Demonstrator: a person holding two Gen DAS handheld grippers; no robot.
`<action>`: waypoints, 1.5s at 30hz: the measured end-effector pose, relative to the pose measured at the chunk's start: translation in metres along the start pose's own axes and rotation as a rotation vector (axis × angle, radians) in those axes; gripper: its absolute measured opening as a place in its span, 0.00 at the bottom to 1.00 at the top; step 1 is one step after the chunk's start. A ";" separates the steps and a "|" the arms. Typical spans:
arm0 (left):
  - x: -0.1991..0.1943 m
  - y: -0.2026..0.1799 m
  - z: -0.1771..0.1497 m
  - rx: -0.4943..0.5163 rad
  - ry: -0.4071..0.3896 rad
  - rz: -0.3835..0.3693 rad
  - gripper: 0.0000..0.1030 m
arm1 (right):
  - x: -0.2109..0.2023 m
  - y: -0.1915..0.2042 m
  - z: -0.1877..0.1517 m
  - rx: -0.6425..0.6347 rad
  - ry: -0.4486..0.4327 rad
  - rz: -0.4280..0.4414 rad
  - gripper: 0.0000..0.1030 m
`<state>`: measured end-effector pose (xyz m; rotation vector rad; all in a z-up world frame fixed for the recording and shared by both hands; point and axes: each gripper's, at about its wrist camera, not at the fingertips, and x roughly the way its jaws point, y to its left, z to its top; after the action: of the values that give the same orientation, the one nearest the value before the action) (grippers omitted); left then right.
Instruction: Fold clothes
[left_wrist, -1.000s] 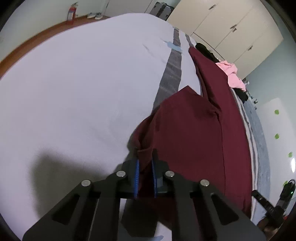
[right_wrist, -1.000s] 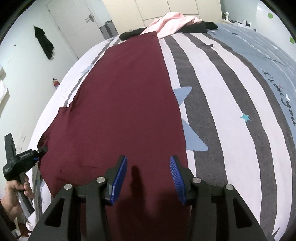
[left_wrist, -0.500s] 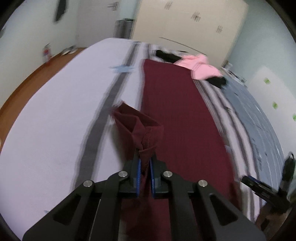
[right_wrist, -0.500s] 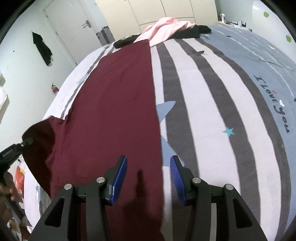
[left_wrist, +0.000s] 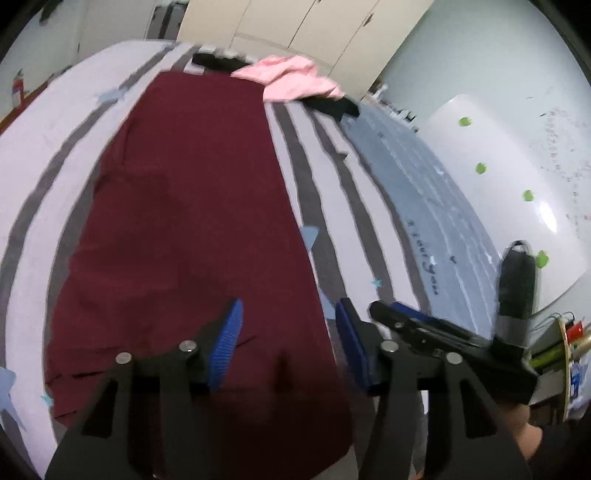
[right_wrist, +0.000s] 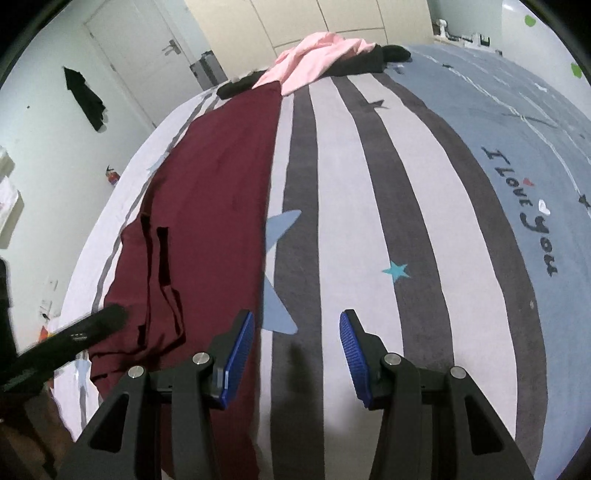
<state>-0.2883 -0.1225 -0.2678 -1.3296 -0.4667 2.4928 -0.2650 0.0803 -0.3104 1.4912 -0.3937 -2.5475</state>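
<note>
A long maroon garment lies flat along the striped bed sheet. My left gripper hovers over its near end. Its jaws are opening, and no cloth is pinched between the blue pads. In the right wrist view the maroon garment lies to the left, with a folded-over sleeve rumpled on its near left part. My right gripper stands open and empty over the striped sheet, just right of the garment's edge. The left gripper shows blurred at the left edge.
A pink garment and black clothes are piled at the bed's far end, with wardrobe doors behind. A white panel stands right of the bed. The right gripper and a hand show at the lower right.
The left gripper swung the pinched sleeve from the bed's left side over onto the garment, then its jaws parted and let the cloth go. The right gripper drifted right, off the garment.
</note>
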 end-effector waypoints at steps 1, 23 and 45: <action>-0.006 0.003 0.000 0.006 -0.011 0.006 0.50 | 0.002 0.000 -0.001 0.007 0.005 0.008 0.43; -0.040 0.122 -0.064 -0.125 0.078 0.299 0.50 | 0.057 0.127 -0.012 -0.120 0.171 0.330 0.43; -0.044 0.135 -0.090 -0.142 0.139 0.296 0.50 | 0.065 0.124 0.003 -0.113 0.156 0.263 0.01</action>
<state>-0.2016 -0.2484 -0.3365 -1.7276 -0.4504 2.6140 -0.2982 -0.0549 -0.3246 1.4767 -0.3877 -2.1979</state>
